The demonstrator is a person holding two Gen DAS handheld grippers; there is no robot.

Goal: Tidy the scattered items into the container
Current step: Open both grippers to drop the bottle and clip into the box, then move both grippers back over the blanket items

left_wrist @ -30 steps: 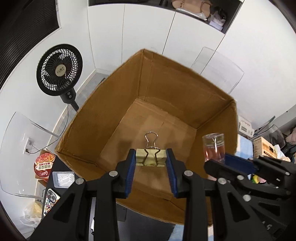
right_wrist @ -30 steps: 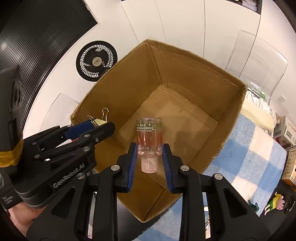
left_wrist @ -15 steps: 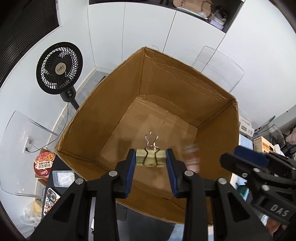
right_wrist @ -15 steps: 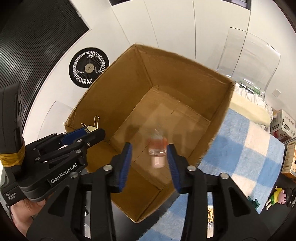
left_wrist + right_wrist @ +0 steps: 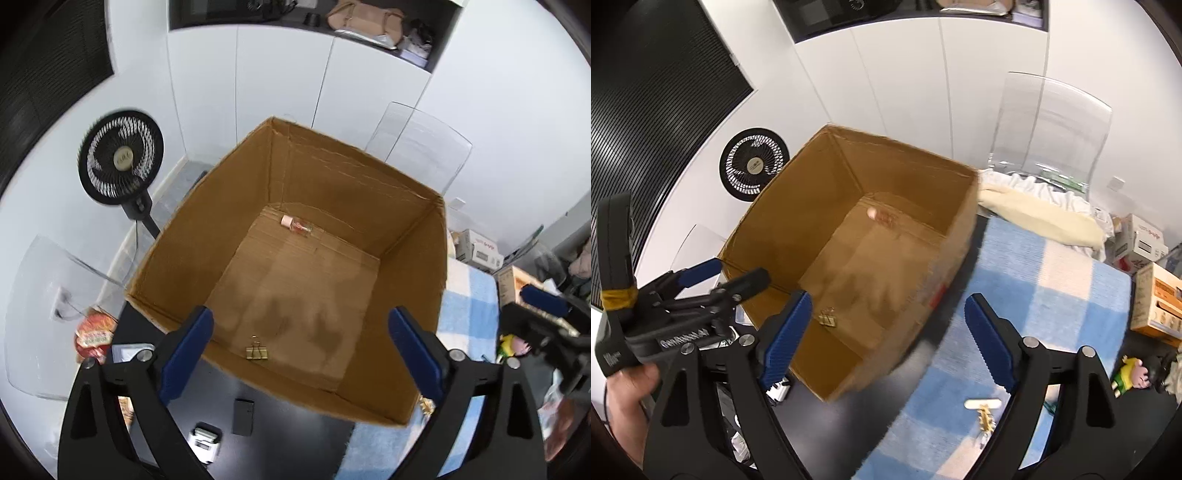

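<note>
An open cardboard box [image 5: 207,236] [image 5: 956,236] stands on the black table. A gold binder clip [image 5: 256,352] [image 5: 827,318] lies on the box floor by the near wall. A small glass bottle with pink liquid [image 5: 297,225] [image 5: 882,216] lies on its side at the far end of the floor. My left gripper [image 5: 301,352] is open and empty above the box's near edge; it also shows in the right wrist view [image 5: 726,275]. My right gripper [image 5: 888,336] is open and empty over the box's near right corner.
A blue checked cloth [image 5: 1034,295] lies right of the box with a gold item [image 5: 986,422] and a toy figure [image 5: 1128,374] on it. Small dark and white devices [image 5: 242,415] lie on the table before the box. A black fan [image 5: 120,160] and clear chairs [image 5: 1049,133] stand behind.
Both grippers opened wide. The binder clip dropped from the left gripper and the bottle from the right; both now lie on the box floor. Both grippers pulled back and up.
</note>
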